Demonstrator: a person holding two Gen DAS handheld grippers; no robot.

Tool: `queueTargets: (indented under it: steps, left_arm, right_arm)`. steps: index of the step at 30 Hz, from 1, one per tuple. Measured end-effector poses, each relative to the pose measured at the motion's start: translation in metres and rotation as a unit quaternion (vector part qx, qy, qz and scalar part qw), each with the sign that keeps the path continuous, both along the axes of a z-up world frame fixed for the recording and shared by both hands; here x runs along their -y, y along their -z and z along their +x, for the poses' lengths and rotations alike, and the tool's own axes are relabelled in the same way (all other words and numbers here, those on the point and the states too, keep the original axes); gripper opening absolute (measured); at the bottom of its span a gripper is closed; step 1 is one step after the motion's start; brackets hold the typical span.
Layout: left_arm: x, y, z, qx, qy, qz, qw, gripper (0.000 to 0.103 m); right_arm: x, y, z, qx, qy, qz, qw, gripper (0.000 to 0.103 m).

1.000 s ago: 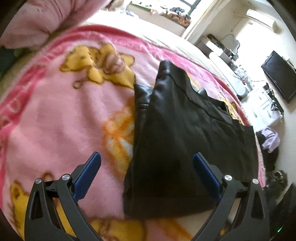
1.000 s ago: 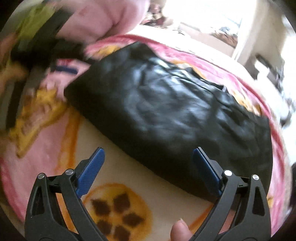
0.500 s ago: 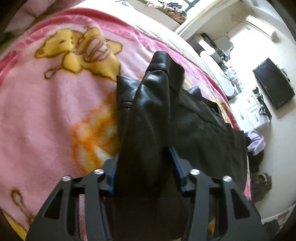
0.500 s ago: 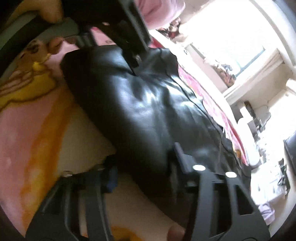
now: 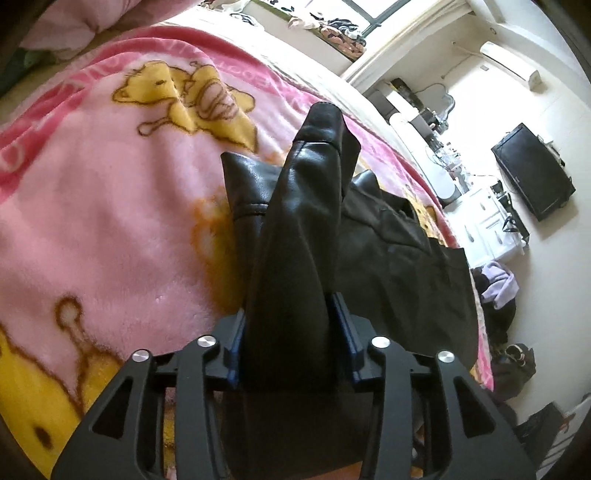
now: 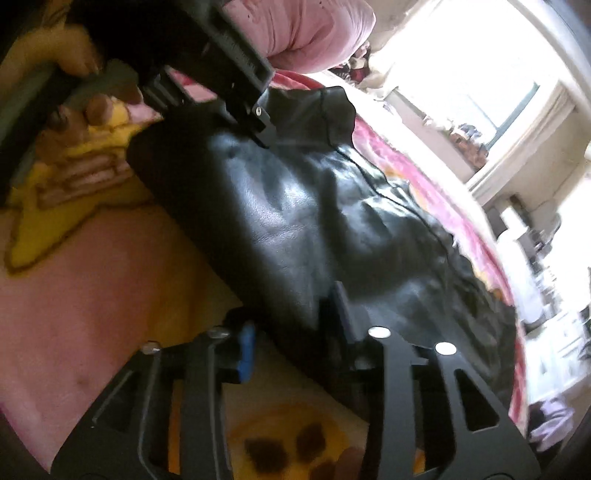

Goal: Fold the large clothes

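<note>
Left wrist view: left gripper (image 5: 291,339) clenched on a bunched ridge of the jacket (image 5: 388,258), blue pads pressed to both sides of the fold. Jacket is black leather, smooth and glossy, stitched seams visible. The pinched part rises as a narrow cone running straight away from the camera along the fingers (image 5: 341,325), ending in a blunt peak. The rest of the jacket lies flat on the blanket (image 5: 110,229), spread to the right of the ridge, long axis running toward the far right of the bed. Blanket is pink fleece, fuzzy nap, yellow cartoon bear prints, darker pink border. Pink pillow (image 5: 70,26) at top left. Black TV (image 5: 532,170) on the white wall at right, clothes pile (image 5: 496,284) on the floor by the bed.

Right wrist view: right gripper (image 6: 295,332) clamped on the near edge of the jacket; blue pad shows on the left finger, the right finger sits against the leather. Frame is motion-blurred. Leather here is grainy, wrinkled, with bright highlights. Jacket runs diagonally from upper left to lower right, on the blanket. Left gripper's black frame (image 6: 236,77) sits on the jacket's far upper-left end, with a hand (image 6: 85,110) beside it at left. Bright window (image 6: 491,96) at upper right. Pillow at top centre.
</note>
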State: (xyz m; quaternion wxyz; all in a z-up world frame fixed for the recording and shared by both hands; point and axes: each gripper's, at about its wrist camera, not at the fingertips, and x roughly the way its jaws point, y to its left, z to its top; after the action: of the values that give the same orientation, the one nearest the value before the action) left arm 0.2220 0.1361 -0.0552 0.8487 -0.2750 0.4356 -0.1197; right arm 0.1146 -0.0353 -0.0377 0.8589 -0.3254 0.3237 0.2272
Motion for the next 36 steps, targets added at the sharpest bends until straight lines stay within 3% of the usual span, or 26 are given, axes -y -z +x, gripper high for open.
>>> queueTargets:
  steps: [1, 3, 6, 8, 9, 10, 14, 17, 21, 24, 26, 27, 30, 36]
  left_arm:
    - [0.000, -0.001, 0.000, 0.001, -0.001, 0.003, 1.0000, 0.047]
    - [-0.002, -0.002, 0.001, 0.000, -0.001, 0.008, 1.0000, 0.057]
    - [0.001, -0.004, 0.005, 0.001, 0.000, 0.024, 0.9997, 0.065]
    - [0.004, -0.003, 0.009, -0.003, -0.003, 0.031, 0.9995, 0.070]
    - [0.003, -0.001, 0.008, -0.004, -0.004, 0.029, 0.9996, 0.070]
    - [0.004, 0.000, 0.011, -0.005, -0.003, 0.026, 0.9997, 0.070]
    - [0.004, 0.004, 0.015, -0.004, -0.004, 0.029, 0.9996, 0.068]
    - [0.007, 0.003, 0.017, -0.001, 0.001, 0.034, 0.9994, 0.058]
    - [0.010, -0.001, 0.018, 0.006, 0.005, 0.036, 0.9993, 0.043]
    - [0.010, -0.007, 0.014, 0.018, 0.006, 0.040, 0.9990, 0.037]
    - [0.009, -0.008, 0.013, 0.020, 0.006, 0.040, 0.9990, 0.036]
    - [0.009, -0.009, 0.012, 0.021, 0.006, 0.039, 0.9990, 0.036]
    - [0.010, -0.009, 0.010, 0.025, 0.005, 0.043, 0.9988, 0.035]
    - [0.010, -0.008, 0.008, 0.027, 0.005, 0.044, 0.9986, 0.035]
  right_arm:
    - [0.006, -0.007, -0.001, -0.016, 0.004, 0.025, 1.000, 0.053]
    - [0.026, -0.026, -0.001, -0.043, 0.020, 0.090, 0.995, 0.058]
    - [0.063, -0.050, 0.004, -0.067, 0.059, 0.176, 0.980, 0.058]
    - [0.082, -0.056, 0.010, -0.082, 0.089, 0.214, 0.969, 0.038]
    - [0.091, -0.057, 0.015, -0.095, 0.103, 0.225, 0.964, 0.018]
    - [0.095, -0.055, 0.020, -0.103, 0.113, 0.225, 0.962, 0.010]
    - [0.099, -0.041, 0.027, -0.119, 0.146, 0.197, 0.962, 0.010]
    - [0.099, -0.017, 0.025, -0.155, 0.170, 0.183, 0.956, 0.010]
    - [0.095, 0.001, 0.031, -0.169, 0.180, 0.174, 0.953, 0.010]
    - [0.097, -0.006, 0.036, -0.190, 0.173, 0.174, 0.951, 0.010]
    - [0.106, -0.017, 0.046, -0.203, 0.172, 0.208, 0.941, 0.010]
    - [0.112, -0.028, 0.052, -0.191, 0.171, 0.232, 0.938, 0.010]
    - [0.114, -0.049, 0.075, -0.150, 0.182, 0.240, 0.942, 0.010]
    - [0.091, -0.050, 0.137, -0.146, 0.201, 0.237, 0.939, 0.011]
